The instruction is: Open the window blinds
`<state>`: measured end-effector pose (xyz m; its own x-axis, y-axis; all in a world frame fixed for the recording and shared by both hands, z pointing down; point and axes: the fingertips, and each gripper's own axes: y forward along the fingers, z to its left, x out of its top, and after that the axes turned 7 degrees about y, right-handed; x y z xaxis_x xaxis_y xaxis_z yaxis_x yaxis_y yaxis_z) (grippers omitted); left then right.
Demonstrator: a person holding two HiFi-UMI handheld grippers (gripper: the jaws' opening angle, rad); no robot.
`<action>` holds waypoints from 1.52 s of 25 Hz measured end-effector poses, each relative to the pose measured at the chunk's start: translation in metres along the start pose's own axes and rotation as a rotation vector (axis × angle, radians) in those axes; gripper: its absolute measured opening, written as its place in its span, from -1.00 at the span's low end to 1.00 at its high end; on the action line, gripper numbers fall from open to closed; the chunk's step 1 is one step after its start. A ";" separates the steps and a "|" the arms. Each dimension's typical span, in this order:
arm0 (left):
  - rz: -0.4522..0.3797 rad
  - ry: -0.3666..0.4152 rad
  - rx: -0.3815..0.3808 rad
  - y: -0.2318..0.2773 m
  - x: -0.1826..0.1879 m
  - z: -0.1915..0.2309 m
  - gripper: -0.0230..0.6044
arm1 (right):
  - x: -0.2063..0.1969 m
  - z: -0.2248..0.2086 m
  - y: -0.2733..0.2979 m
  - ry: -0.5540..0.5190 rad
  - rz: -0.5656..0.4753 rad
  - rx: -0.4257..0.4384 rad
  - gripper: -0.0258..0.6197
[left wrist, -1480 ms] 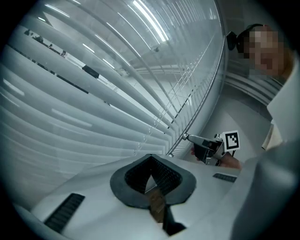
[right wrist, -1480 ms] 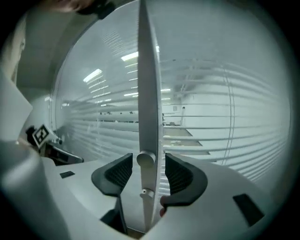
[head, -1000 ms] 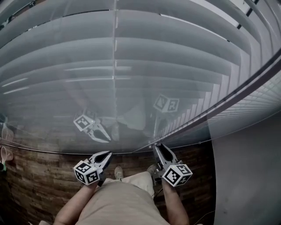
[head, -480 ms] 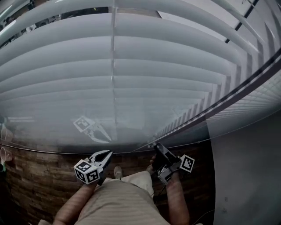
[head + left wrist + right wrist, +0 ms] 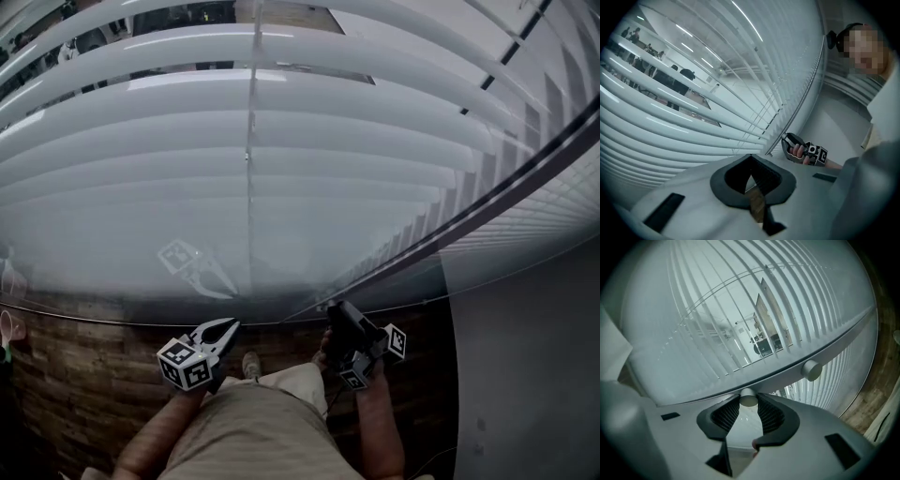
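The white slat blinds (image 5: 253, 187) hang behind glass and fill the head view; their upper slats stand tilted apart, and an office shows through the gaps. My right gripper (image 5: 336, 311) is at the grey frame bar (image 5: 487, 202), shut on a small round knob (image 5: 749, 398) that sits between its ribbed pads. The same right gripper (image 5: 787, 140) shows in the left gripper view, turned on its side against the bar. My left gripper (image 5: 225, 330) hovers just short of the glass with its tips together and nothing in it; its jaw tips (image 5: 750, 157) meet in its own view.
A second round knob (image 5: 812, 370) sits further along the frame bar. Below are a wood-patterned floor (image 5: 75, 384) and the person's trousers (image 5: 253, 422). A plain grey wall (image 5: 525, 356) stands at the right. A faint reflection of the left gripper (image 5: 192, 267) lies on the glass.
The right gripper has rolled about its own axis while staying on the knob. The slats have tilted open, and more of the room beyond shows at the top. The left gripper has stayed put.
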<state>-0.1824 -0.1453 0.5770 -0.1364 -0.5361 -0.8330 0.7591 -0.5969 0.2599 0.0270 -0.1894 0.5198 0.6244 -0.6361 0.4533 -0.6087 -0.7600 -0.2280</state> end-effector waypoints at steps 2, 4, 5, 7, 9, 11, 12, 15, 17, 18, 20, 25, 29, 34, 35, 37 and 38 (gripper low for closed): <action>-0.004 0.000 0.002 -0.002 0.003 -0.002 -0.89 | -0.001 0.003 0.000 0.010 0.002 0.004 -0.54; -0.006 -0.002 0.003 -0.003 0.003 -0.002 -0.89 | 0.000 0.003 0.000 0.029 0.002 0.011 -0.54; -0.007 -0.003 0.003 -0.004 0.002 -0.003 -0.89 | 0.000 0.002 0.000 0.051 0.001 0.020 -0.54; -0.007 -0.005 0.004 -0.005 0.001 -0.004 -0.89 | 0.001 0.000 -0.002 0.105 0.000 0.046 -0.54; -0.009 -0.007 0.008 -0.007 0.000 -0.006 -0.89 | 0.002 -0.001 -0.003 0.148 0.000 0.069 -0.54; -0.012 -0.008 0.012 -0.010 0.000 -0.006 -0.89 | 0.002 -0.001 -0.003 0.164 0.003 0.085 -0.54; -0.014 -0.007 0.014 -0.011 0.000 -0.006 -0.89 | 0.001 -0.001 -0.002 0.161 0.003 0.089 -0.54; -0.016 -0.005 0.016 -0.013 -0.002 -0.007 -0.89 | 0.001 0.001 0.000 0.058 -0.014 0.066 -0.53; -0.021 -0.003 0.016 -0.015 -0.003 -0.009 -0.89 | 0.002 0.005 -0.003 -0.100 -0.029 0.018 -0.52; -0.024 -0.002 0.017 -0.016 -0.002 -0.010 -0.89 | 0.001 0.007 -0.005 -0.181 -0.029 -0.011 -0.48; -0.030 -0.003 0.021 -0.019 0.000 -0.014 -0.89 | -0.004 0.014 -0.013 -0.312 -0.020 -0.063 -0.40; -0.033 -0.016 0.008 -0.032 0.015 -0.030 -0.89 | -0.026 0.046 -0.027 -0.758 -0.013 -0.270 -0.35; -0.053 -0.012 -0.003 -0.035 0.050 -0.041 -0.89 | -0.031 0.080 -0.026 -1.377 -0.030 -0.595 -0.35; -0.068 0.016 -0.003 -0.029 0.071 -0.055 -0.89 | -0.046 0.092 -0.023 -1.840 0.173 -0.812 -0.35; -0.069 0.023 -0.003 -0.030 0.072 -0.058 -0.89 | -0.048 0.091 -0.024 -1.847 0.212 -0.826 -0.35; -0.066 0.042 -0.008 -0.031 0.076 -0.064 -0.89 | -0.050 0.089 -0.027 -1.836 0.265 -0.853 -0.35; -0.068 0.056 -0.012 -0.032 0.080 -0.066 -0.89 | -0.051 0.088 -0.029 -1.832 0.287 -0.864 -0.35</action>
<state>-0.1757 -0.1299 0.4699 -0.1523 -0.4605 -0.8745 0.7566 -0.6236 0.1966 0.0558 -0.1470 0.4275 -0.1868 -0.4833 -0.8553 -0.4399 -0.7373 0.5127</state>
